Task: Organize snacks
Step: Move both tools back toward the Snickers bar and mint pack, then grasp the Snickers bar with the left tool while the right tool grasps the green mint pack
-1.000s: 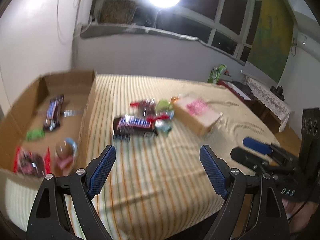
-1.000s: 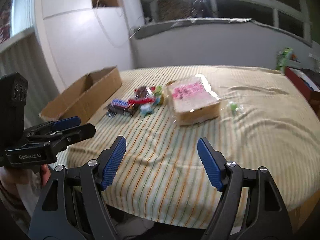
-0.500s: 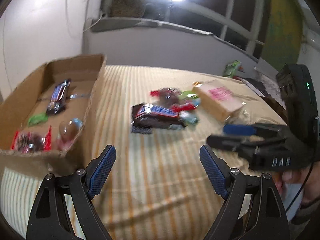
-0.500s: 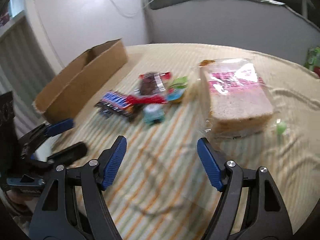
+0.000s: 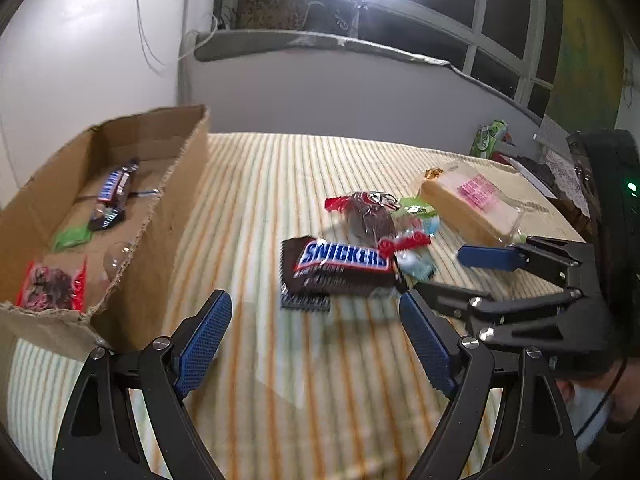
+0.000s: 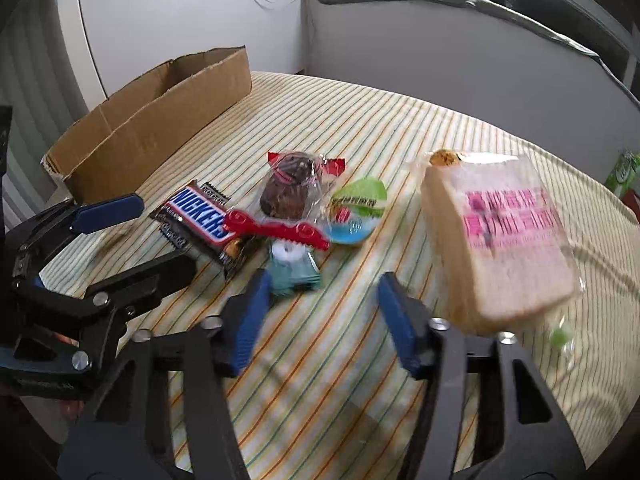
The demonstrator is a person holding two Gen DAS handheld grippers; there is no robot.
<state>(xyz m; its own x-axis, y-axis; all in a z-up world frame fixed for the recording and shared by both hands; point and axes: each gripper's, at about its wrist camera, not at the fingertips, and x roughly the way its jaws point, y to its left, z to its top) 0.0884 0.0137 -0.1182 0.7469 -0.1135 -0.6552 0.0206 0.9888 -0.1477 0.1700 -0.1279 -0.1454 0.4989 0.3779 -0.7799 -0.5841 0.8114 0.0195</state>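
A pile of snacks lies mid-table: a Snickers pack (image 5: 340,266) (image 6: 200,218), a chocolate muffin in a red-edged wrapper (image 5: 366,218) (image 6: 290,190), a green-lidded cup (image 6: 358,204) and a teal packet (image 6: 292,266). A bagged bread loaf (image 5: 468,204) (image 6: 504,236) lies to their right. My left gripper (image 5: 316,340) is open and empty, just short of the Snickers. My right gripper (image 6: 320,312) is open and empty, close to the teal packet. Each gripper shows in the other's view, the right one (image 5: 460,276) and the left one (image 6: 140,236).
An open cardboard box (image 5: 168,200) (image 6: 160,128) stands at the left with several snacks inside, among them a Snickers bar (image 5: 114,188) and a red-edged packet (image 5: 52,288). A small green candy (image 6: 560,336) lies by the loaf. A striped cloth (image 5: 280,380) covers the table.
Both grippers have moved in toward the snack pile, which now looks larger and nearer. The right gripper has swung left toward the teal packet. Both stay open.
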